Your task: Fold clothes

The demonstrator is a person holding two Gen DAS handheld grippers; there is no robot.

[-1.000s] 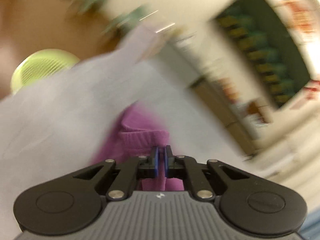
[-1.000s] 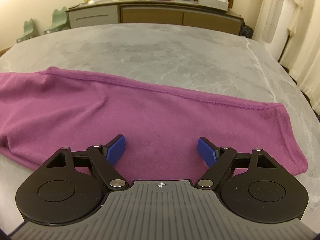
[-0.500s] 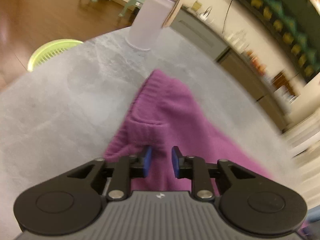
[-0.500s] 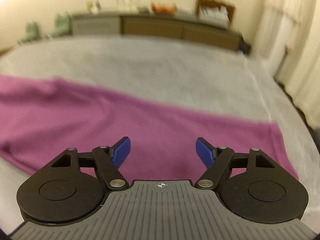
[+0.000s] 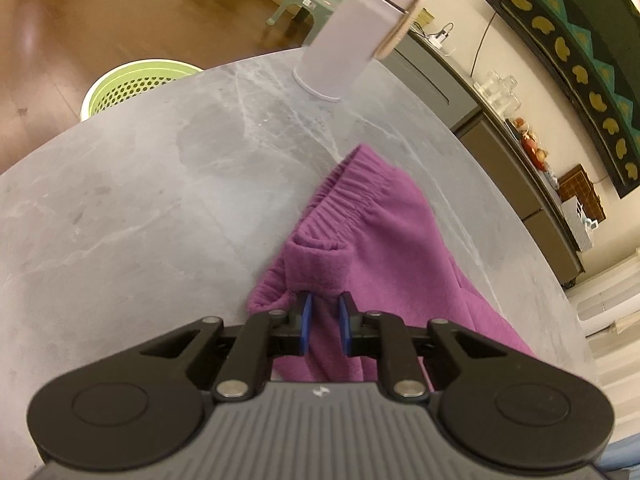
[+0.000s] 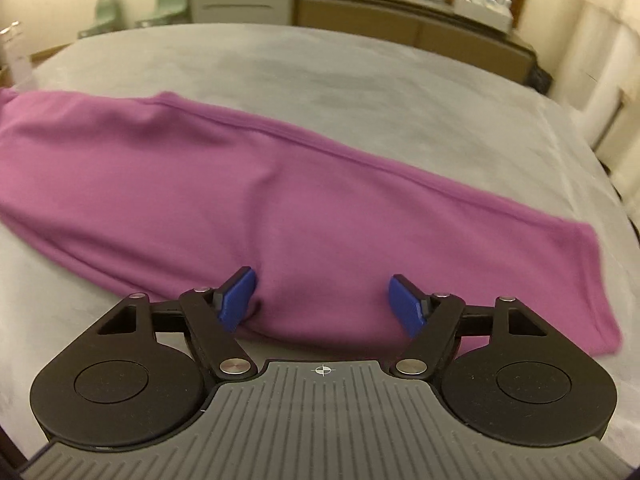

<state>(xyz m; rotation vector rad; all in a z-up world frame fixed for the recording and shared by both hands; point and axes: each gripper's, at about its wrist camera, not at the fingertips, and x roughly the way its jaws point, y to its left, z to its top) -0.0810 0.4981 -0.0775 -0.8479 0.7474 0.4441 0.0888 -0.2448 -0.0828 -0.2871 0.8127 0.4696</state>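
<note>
We see purple pants [image 6: 248, 200] lying flat across the grey marble counter [image 5: 140, 208], filling the middle of the right wrist view. The left gripper [image 5: 323, 320] has its fingers slightly parted around a fold near the waistband, lower centre. The right gripper [image 6: 322, 298] has its fingers spread wide just above the near edge. A pale cup [image 5: 352, 44] stands upper centre; a green basket [image 5: 132, 84] sits upper left. We cannot read any writing.
</note>
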